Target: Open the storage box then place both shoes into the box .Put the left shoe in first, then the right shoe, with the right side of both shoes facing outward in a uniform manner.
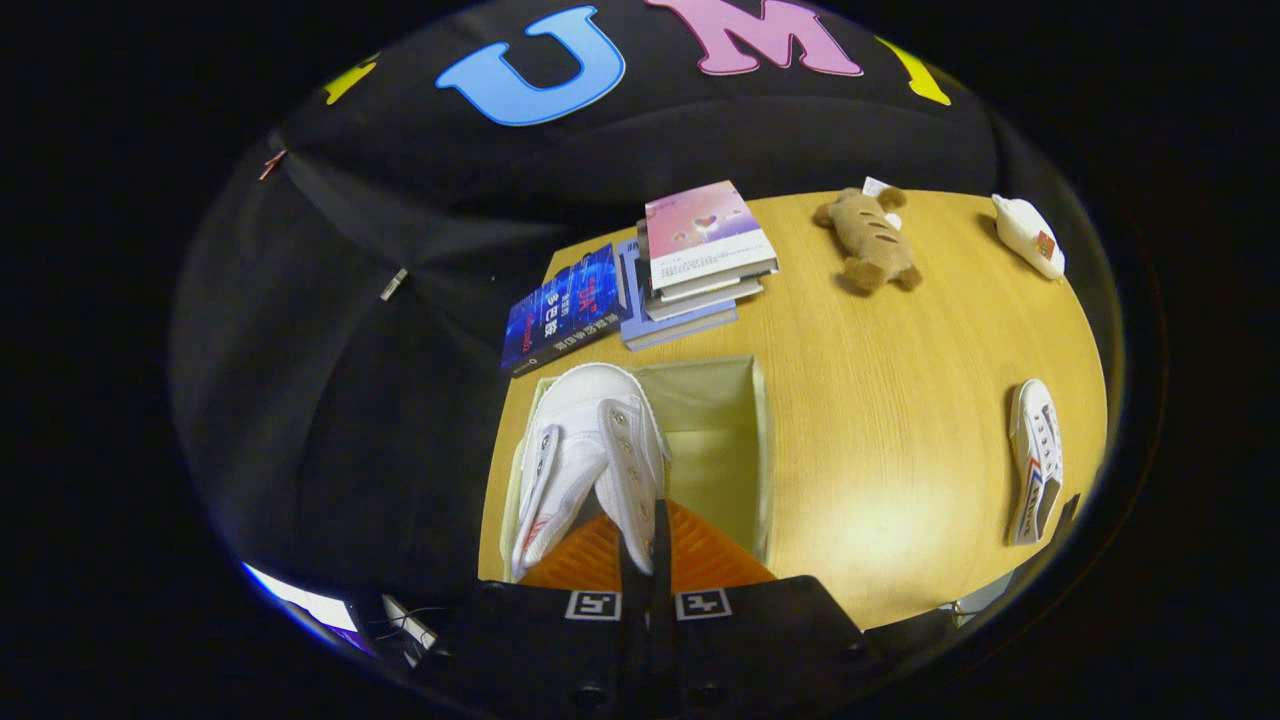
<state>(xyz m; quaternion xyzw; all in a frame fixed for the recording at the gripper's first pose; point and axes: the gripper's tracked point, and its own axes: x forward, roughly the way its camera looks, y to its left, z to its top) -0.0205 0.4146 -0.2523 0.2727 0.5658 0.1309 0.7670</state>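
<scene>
My gripper [645, 545] is shut on the heel edge of a white canvas shoe [585, 450], which hangs toe-forward over the open pale-green storage box [760, 440]. The shoe covers the box's left half; the box's right half shows bare fabric walls. A second white shoe [1035, 460] with red and blue side stripes lies on its side on the wooden table [880, 400], well to the right of the box.
Just beyond the box stand a stack of books [700, 265] and a dark blue book [565, 310]. A brown plush toy [868, 240] and a white plush item [1030, 235] lie at the table's far right.
</scene>
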